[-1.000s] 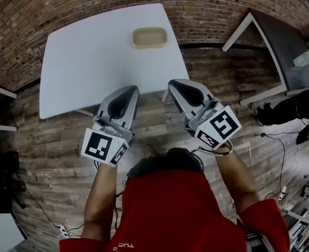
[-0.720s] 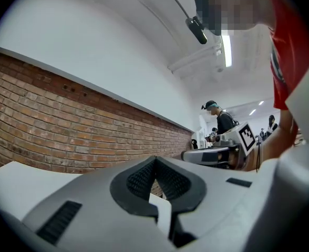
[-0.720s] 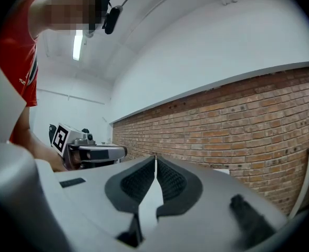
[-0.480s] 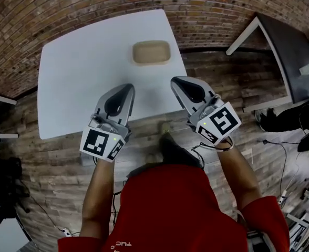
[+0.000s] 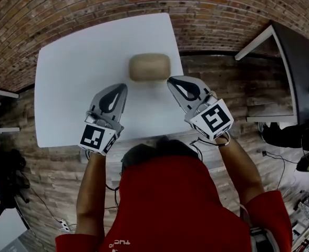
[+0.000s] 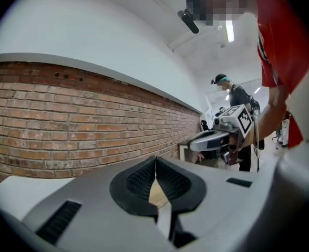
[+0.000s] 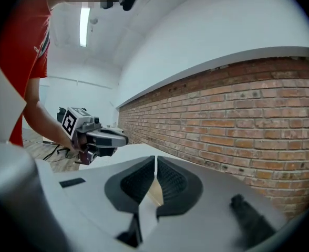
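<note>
Bowl [image 5: 150, 67] sits on the tabletop [image 5: 70, 62] just ahead of my grippers, between their tips, touching neither. It's near the right edge, with loads of bare room to its left. Left gripper [image 5: 115, 92] and right gripper [image 5: 178, 85] are both clamped closed on nothing, held roughly level over the near side.

The grey two-jaw right gripper [image 7: 155, 159] is holding its black ribbed jaws together at the tips, a tan sliver [image 7: 155, 191] showing through the gap behind them, while the marker-cubed left gripper [image 7: 124, 137] is hovering over the white tabletop [image 7: 132, 149] beside the red brick wall [image 7: 249, 119].
</note>
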The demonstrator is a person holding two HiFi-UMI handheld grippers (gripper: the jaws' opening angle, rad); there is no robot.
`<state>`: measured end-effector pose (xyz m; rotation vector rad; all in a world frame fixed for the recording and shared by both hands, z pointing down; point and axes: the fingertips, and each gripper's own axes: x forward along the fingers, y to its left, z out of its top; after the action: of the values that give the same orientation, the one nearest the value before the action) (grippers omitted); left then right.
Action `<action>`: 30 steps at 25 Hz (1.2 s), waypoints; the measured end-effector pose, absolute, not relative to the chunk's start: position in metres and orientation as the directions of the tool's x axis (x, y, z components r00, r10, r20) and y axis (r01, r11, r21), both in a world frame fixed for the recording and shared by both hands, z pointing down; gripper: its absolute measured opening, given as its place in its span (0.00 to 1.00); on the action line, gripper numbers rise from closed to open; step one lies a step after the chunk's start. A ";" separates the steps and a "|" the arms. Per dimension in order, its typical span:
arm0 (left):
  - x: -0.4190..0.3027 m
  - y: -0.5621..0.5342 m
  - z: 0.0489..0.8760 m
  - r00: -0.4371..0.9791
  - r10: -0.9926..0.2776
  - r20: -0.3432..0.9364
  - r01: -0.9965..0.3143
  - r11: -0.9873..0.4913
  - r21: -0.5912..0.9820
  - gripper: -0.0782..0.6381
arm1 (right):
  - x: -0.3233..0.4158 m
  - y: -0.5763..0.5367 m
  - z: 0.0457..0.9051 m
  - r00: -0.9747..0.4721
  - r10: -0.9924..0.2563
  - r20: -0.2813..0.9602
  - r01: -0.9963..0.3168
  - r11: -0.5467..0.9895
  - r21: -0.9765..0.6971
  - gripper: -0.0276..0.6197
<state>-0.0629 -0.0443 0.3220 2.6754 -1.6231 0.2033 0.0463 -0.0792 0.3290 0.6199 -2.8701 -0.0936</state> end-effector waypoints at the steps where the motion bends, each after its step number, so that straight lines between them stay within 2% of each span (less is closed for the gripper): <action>1: -0.065 -0.051 0.326 0.451 -0.884 0.126 -0.885 -0.461 -0.065 0.13 | 0.045 -0.086 0.335 -0.891 -0.408 0.198 -0.395 0.913 0.100 0.09; 8: -0.074 -0.084 0.357 0.504 -0.829 0.241 -0.844 -0.533 -0.067 0.16 | 0.025 -0.114 0.366 -0.883 -0.366 0.292 -0.359 0.930 0.080 0.09; 10: -0.073 -0.090 0.366 0.552 -0.784 0.283 -0.806 -0.589 -0.061 0.42 | 0.017 -0.118 0.375 -0.876 -0.348 0.332 -0.340 0.937 0.086 0.10; 12: -0.070 -0.095 0.376 0.593 -0.735 0.330 -0.762 -0.645 -0.067 0.50 | 0.012 -0.120 0.384 -0.866 -0.330 0.376 -0.320 0.943 0.089 0.13; 13: -0.069 -0.097 0.381 0.609 -0.712 0.350 -0.739 -0.669 -0.075 0.54 | 0.009 -0.120 0.387 -0.862 -0.315 0.397 -0.305 0.948 0.090 0.23; 14: -0.068 -0.100 0.385 0.623 -0.690 0.369 -0.717 -0.692 -0.084 0.58 | 0.005 -0.120 0.390 -0.858 -0.298 0.418 -0.287 0.954 0.092 0.29; 17: -0.069 -0.107 0.399 0.650 -0.631 0.423 -0.656 -0.747 -0.107 0.66 | -0.004 -0.118 0.400 -0.837 -0.254 0.485 -0.224 0.967 0.121 0.38; 22: -0.072 -0.118 0.429 0.675 -0.527 0.516 -0.562 -0.821 -0.104 0.76 | -0.005 -0.117 0.430 -0.748 -0.216 0.628 -0.097 0.971 0.219 0.47; 30: -0.087 -0.148 0.477 0.667 -0.382 0.640 -0.452 -0.890 -0.060 0.82 | -0.004 -0.133 0.466 -0.608 -0.240 0.757 0.063 0.936 0.348 0.48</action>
<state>-0.0870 -0.1484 0.4769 2.7722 -0.6957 1.0281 -0.0040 -0.1329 0.4665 0.1249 -2.1857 -0.4281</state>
